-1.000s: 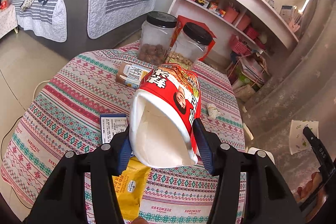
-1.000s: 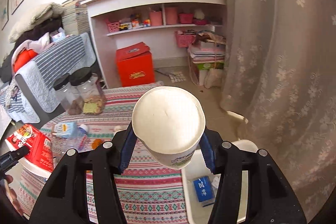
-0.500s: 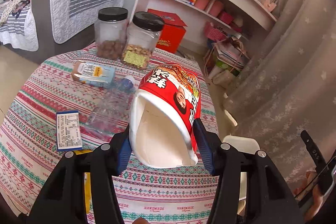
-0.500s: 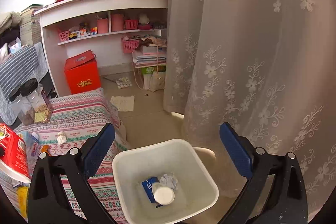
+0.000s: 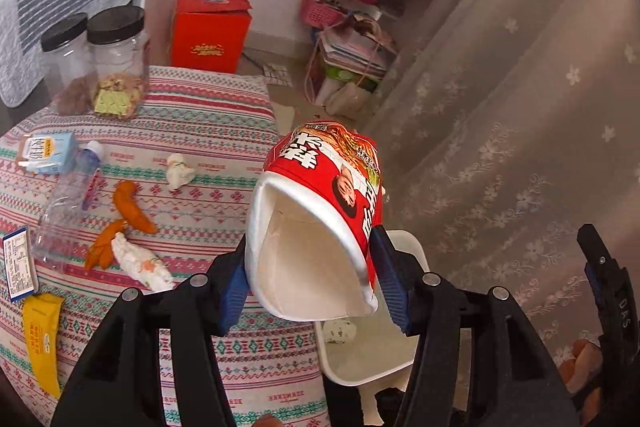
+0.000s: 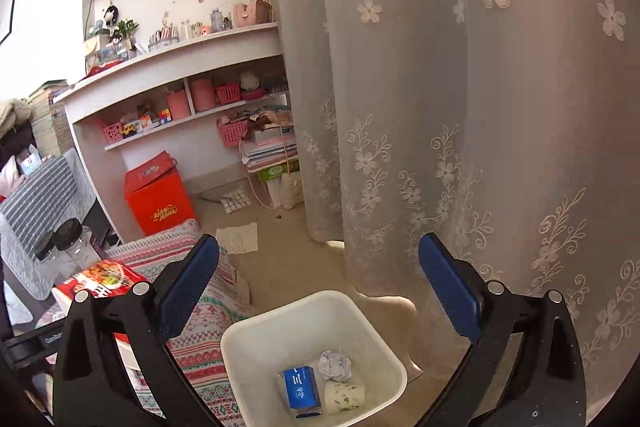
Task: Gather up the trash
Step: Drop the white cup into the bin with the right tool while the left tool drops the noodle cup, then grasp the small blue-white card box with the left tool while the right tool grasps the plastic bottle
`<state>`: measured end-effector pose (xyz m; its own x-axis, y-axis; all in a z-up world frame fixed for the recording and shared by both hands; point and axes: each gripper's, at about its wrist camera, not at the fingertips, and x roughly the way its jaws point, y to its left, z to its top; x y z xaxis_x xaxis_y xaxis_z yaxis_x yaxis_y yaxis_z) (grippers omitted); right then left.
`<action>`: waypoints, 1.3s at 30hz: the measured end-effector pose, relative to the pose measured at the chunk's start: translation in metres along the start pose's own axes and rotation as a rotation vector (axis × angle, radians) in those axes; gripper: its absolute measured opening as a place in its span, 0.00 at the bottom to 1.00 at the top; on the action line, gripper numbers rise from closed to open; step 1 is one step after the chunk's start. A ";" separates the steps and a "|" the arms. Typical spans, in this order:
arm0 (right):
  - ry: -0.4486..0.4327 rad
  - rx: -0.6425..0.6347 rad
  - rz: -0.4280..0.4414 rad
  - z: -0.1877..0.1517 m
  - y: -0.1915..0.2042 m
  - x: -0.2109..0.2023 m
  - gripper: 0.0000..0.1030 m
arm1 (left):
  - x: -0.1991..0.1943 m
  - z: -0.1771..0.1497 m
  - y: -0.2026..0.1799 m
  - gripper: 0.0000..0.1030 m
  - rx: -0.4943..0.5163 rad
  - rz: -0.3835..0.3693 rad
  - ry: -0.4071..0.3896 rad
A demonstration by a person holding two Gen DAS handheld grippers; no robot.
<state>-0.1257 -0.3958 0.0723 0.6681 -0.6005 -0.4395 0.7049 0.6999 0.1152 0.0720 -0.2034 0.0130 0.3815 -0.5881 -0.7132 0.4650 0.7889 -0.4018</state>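
Red noodle cup clamped in left gripper — right gripper wide, empty.

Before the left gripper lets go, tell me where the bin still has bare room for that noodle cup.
The white bin is bare along its near and table-side floor. Its far corner is crowded: blue carton, crumpled paper ball and paper cup lie together. The noodle cup hangs over the bin's rim.

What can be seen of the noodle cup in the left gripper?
The noodle cup is a red printed paper tub with a white rim and bare white inside. It looks empty and squashed oval. It is tipped, its mouth facing the camera. The left gripper pinches its rim on both sides, over the table edge near the white bin.
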 end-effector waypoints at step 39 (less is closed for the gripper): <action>0.214 -0.208 0.274 -0.033 0.116 0.005 0.93 | -0.042 -0.030 0.237 0.66 -0.289 0.568 0.281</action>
<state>-0.0488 -0.3049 0.0542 0.7443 -0.3017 -0.5958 0.4296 0.8994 0.0812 0.1423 0.0136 -0.0688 0.2636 -0.0326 -0.9641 0.0080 0.9995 -0.0316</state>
